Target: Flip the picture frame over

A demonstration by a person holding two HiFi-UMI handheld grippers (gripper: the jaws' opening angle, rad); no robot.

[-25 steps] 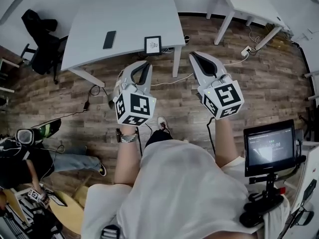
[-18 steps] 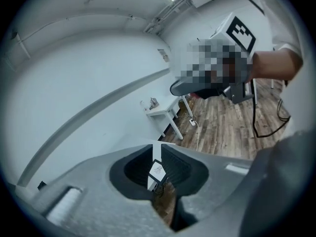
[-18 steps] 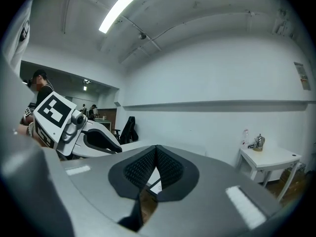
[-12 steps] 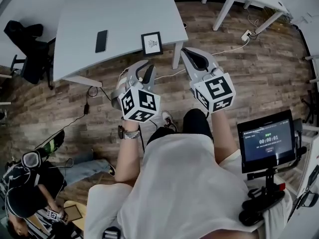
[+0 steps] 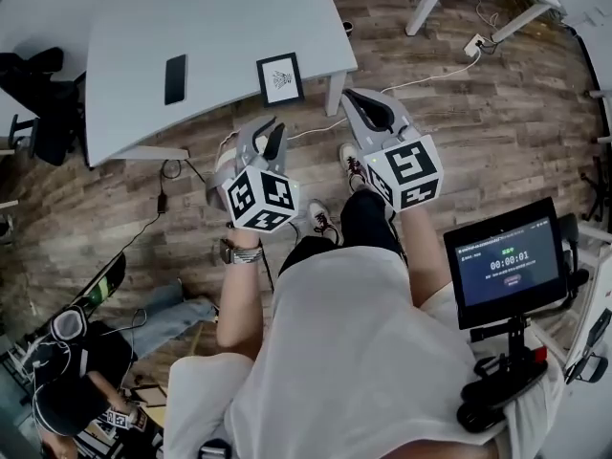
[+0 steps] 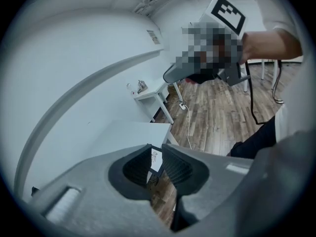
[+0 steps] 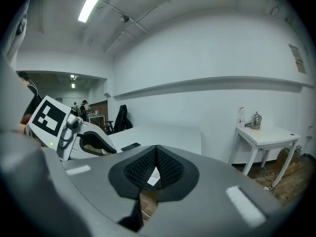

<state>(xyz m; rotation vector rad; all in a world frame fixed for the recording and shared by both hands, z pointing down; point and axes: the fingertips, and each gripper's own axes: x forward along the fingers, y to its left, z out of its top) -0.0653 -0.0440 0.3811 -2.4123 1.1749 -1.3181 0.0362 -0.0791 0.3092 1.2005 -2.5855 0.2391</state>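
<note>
Fingers (image 6: 134, 169) of the left gripper (image 6: 156, 147) stand a narrow slit apart and are opening, with nothing gripped between them. Those of the right gripper (image 7: 156, 148) are pressed together at the tips and are also empty. Neither gripper touches anything.

Ahead of both sets of fingertips, well apart from them, the picture frame (image 5: 280, 78) lies flat on the grey table (image 5: 220, 17), close to the table's near edge. Its dark border and pale drawing face up. In the head view it sits beyond the left gripper (image 5: 269, 130), slightly to the right of those fingers, and off to the left of the right gripper (image 5: 352, 99). A slice of the frame shows far off through the left slit (image 6: 155, 158) and below the closed right tips (image 7: 154, 176).

Farther left of the left fingers, on the same table, lies a dark phone (image 5: 175, 78). Under both grippers is wood-plank floor (image 5: 478, 113), where the person's shoe (image 5: 353, 164) shows beside the right gripper's marker cube. Right of the right fingers, nearer the person, a small screen (image 5: 505, 266) stands on a mount. Beyond the right fingertips is a white table (image 7: 264, 132). Behind the left gripper, low and to the left, another person (image 5: 72, 390) sits on the floor.
</note>
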